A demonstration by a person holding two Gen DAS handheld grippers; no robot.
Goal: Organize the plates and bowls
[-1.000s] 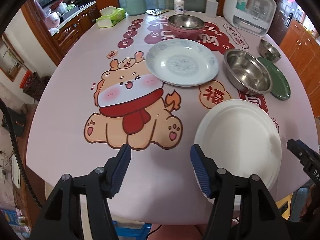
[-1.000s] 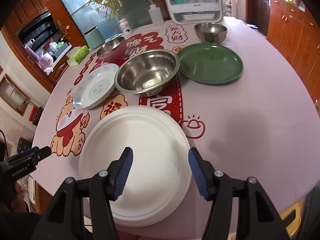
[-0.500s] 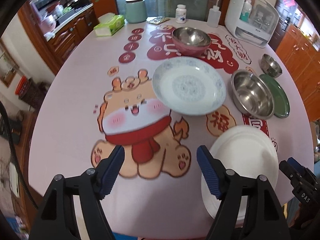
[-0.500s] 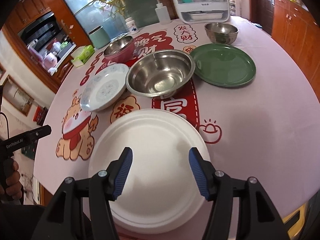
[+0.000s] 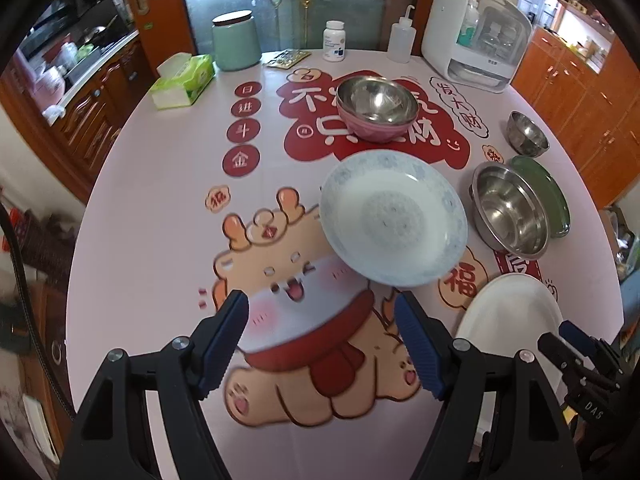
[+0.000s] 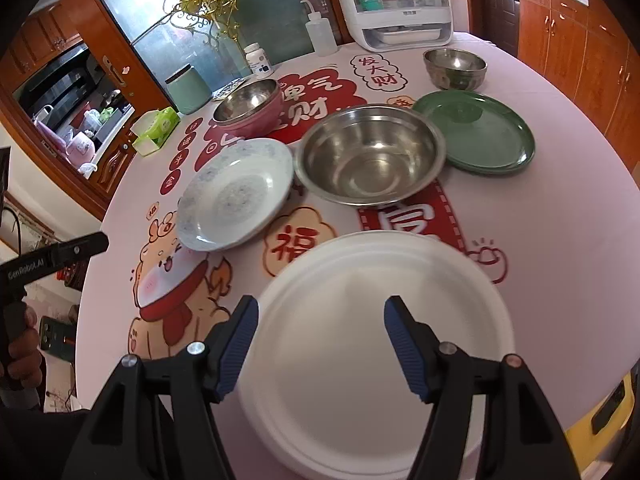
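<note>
The left tool (image 5: 322, 334) hangs above the cartoon print on the worktop (image 5: 160, 208), its blue-padded fingers spread wide with nothing between them. The right tool (image 6: 318, 342) is likewise spread and empty, poised over the white plate (image 6: 372, 344) at the near edge. Beyond that plate, the blue-patterned plate (image 6: 236, 194) lies just beside the large steel bowl (image 6: 370, 154), which overlaps the rim of the green plate (image 6: 482, 130). Farther back stand the pink bowl (image 6: 250, 106) and the small steel bowl (image 6: 455, 68), well apart from each other.
</note>
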